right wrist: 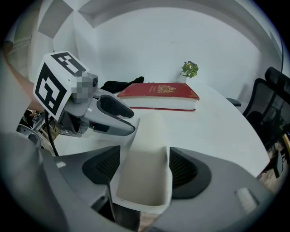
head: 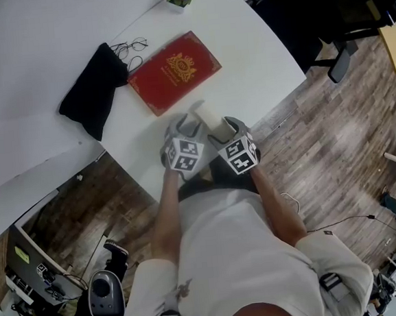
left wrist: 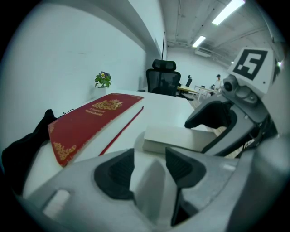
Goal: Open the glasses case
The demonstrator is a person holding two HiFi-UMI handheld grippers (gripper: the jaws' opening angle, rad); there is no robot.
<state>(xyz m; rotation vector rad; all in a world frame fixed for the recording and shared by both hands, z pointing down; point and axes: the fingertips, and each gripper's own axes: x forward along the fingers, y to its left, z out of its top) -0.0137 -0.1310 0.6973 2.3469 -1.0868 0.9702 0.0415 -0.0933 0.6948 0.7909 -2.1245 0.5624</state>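
Glasses case [head: 204, 115] near table [head: 259, 66] edge prob. open already, lid [right wrist: 142, 181] up. Left gripper [left wrist: 149, 170] clamps its near end; right gripper [right wrist: 144, 167] jaws apart round lid.

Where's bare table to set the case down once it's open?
Bare table right of the red book, out to the curved edge. Crowded left of the book: black pouch, eyeglasses. The glasses case fills the near edge.
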